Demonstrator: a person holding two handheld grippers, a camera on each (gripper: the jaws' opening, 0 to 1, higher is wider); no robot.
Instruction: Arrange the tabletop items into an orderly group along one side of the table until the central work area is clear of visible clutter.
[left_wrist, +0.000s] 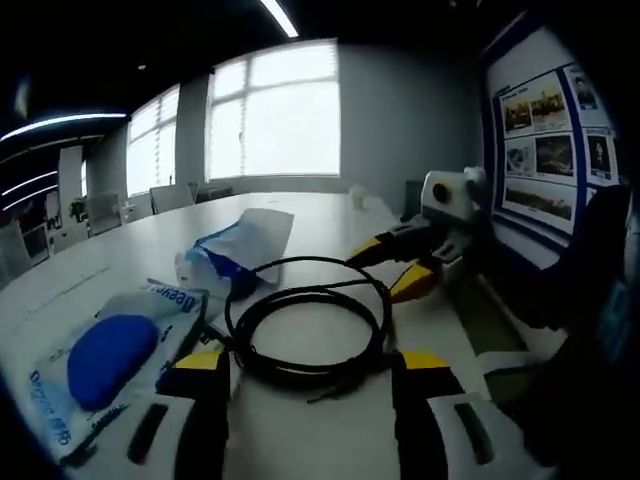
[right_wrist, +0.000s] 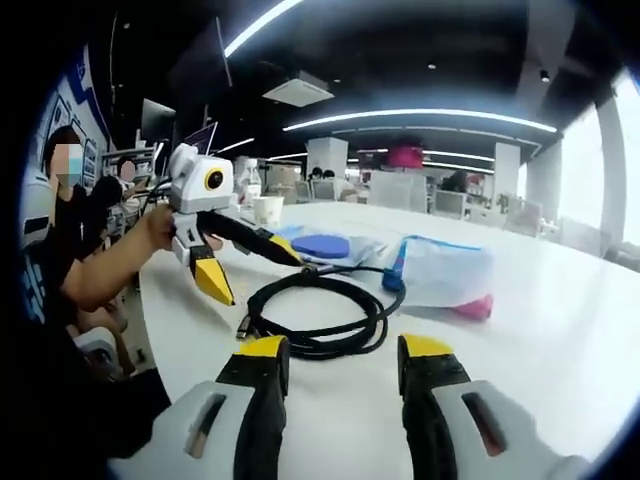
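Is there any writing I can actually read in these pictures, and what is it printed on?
"Deeyeo", in blue letters, twice on the wet-wipe pack with the blue lid, as best I can read it, in the left gripper view.
Wall poster with photos: its captions are too small to read.
Blue-and-white pouch behind the coiled black cable: no legible print.
Right gripper view: nothing readable.
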